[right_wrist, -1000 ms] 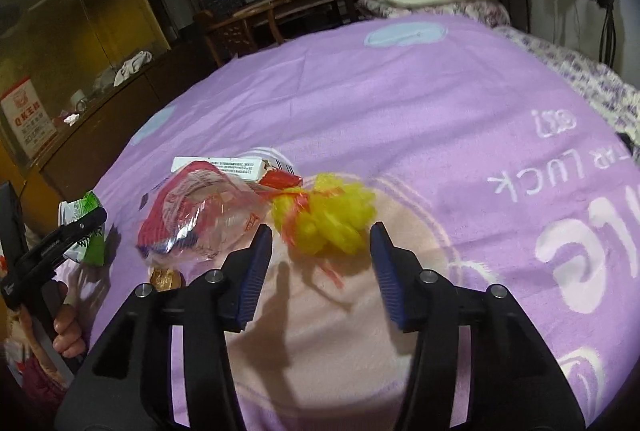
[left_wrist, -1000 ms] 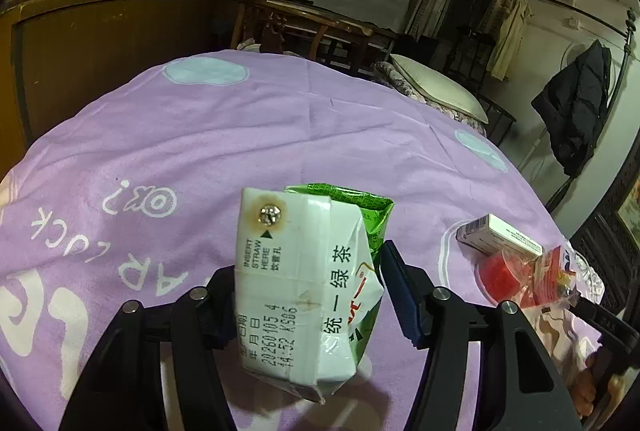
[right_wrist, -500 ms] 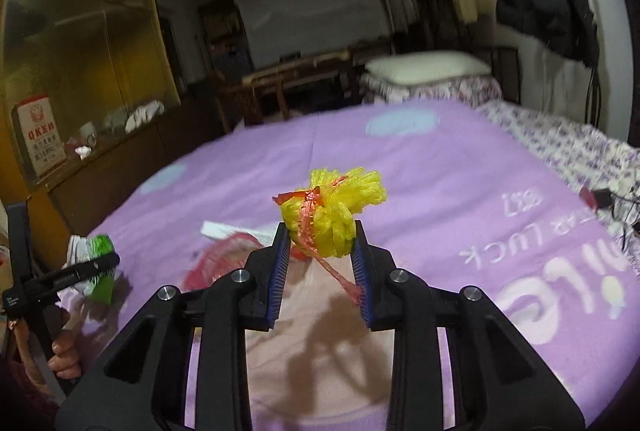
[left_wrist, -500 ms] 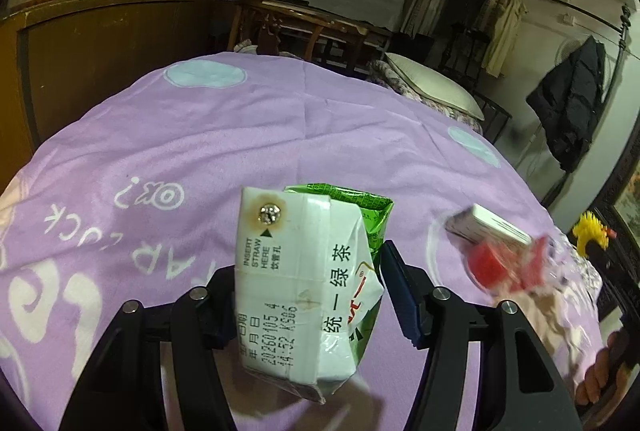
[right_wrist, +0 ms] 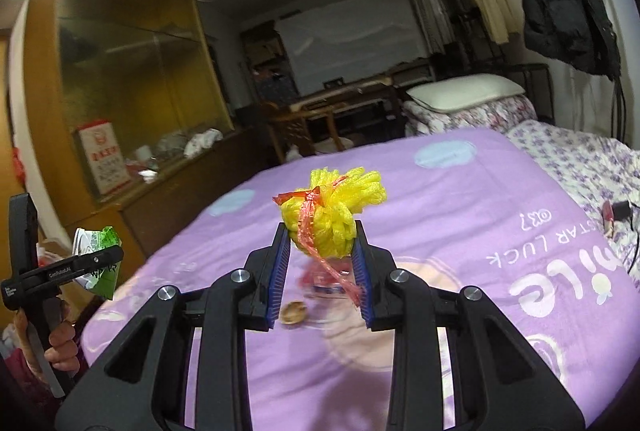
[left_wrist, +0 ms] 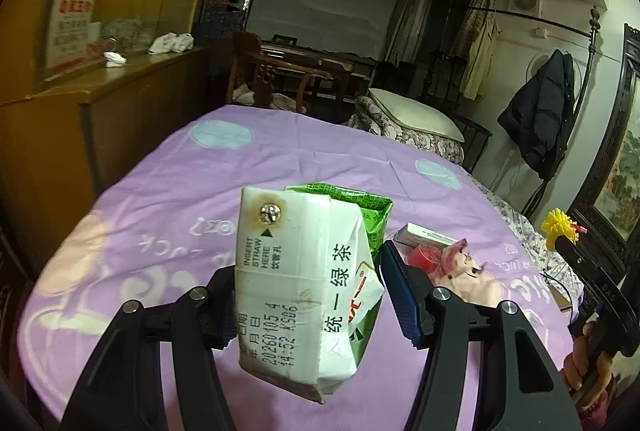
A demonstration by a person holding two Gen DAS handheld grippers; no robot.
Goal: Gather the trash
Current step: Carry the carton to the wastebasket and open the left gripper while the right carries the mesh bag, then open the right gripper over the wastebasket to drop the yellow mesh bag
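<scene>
My left gripper [left_wrist: 308, 271] is shut on a crumpled white and green tea carton [left_wrist: 304, 291], held up above the purple bed sheet [left_wrist: 160, 231]. My right gripper [right_wrist: 320, 235] is shut on a yellow foam net ball [right_wrist: 332, 207] tied with a red strip, lifted off the sheet. On the sheet lie a small white box [left_wrist: 424, 235], a red crumpled wrapper [left_wrist: 432, 257] and a brown shell [right_wrist: 294, 312]. The left wrist view shows the net ball [left_wrist: 560, 229] at its far right edge. The carton [right_wrist: 100, 243] shows at the left of the right wrist view.
A wooden cabinet [left_wrist: 100, 103] runs along the bed's left side. A pillow [left_wrist: 412, 111] and a wooden chair [left_wrist: 276, 79] stand beyond the far end. A black jacket [left_wrist: 540, 119] hangs at the right. A small dark device with a cable [right_wrist: 616, 211] lies on the sheet's right edge.
The right gripper closed on the yellow net ball and lifted it off the sheet. Both hands rose, the left one still gripping the carton.
</scene>
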